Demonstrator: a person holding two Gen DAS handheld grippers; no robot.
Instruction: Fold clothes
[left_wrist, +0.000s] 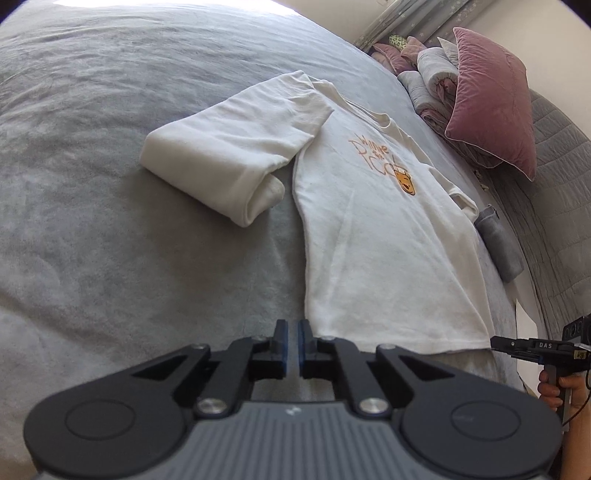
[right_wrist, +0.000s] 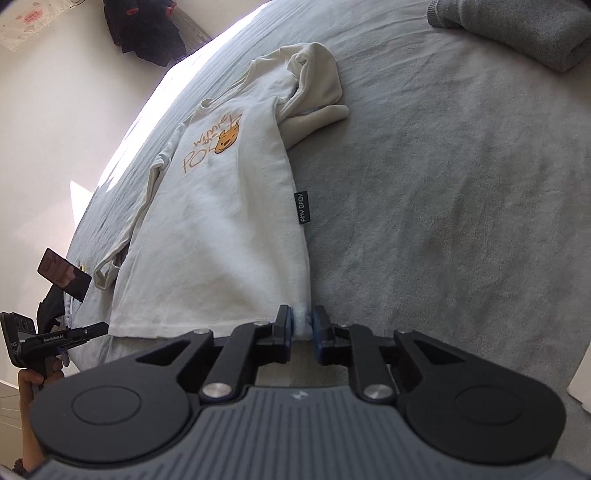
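Note:
A white long-sleeved shirt (left_wrist: 369, 229) with an orange bear print lies face up on the grey bed (left_wrist: 110, 258). One sleeve (left_wrist: 229, 155) is folded back beside the body. My left gripper (left_wrist: 294, 332) sits at the near left hem corner, its pads almost together, with no cloth visible between them. The right wrist view shows the same shirt (right_wrist: 221, 229) and my right gripper (right_wrist: 303, 323) shut on its near right hem corner, white cloth pinched between the blue pads. Each gripper appears in the other's view: the right gripper (left_wrist: 495, 341) and the left gripper (right_wrist: 103, 326).
A pink cushion (left_wrist: 491, 107) and rolled grey bedding (left_wrist: 432, 74) pile up at the head of the bed. A folded grey item (left_wrist: 498, 247) lies by the shirt's far side, and a folded grey garment (right_wrist: 517, 33) at top right. A dark flat device (right_wrist: 64, 273) rests near the bed edge.

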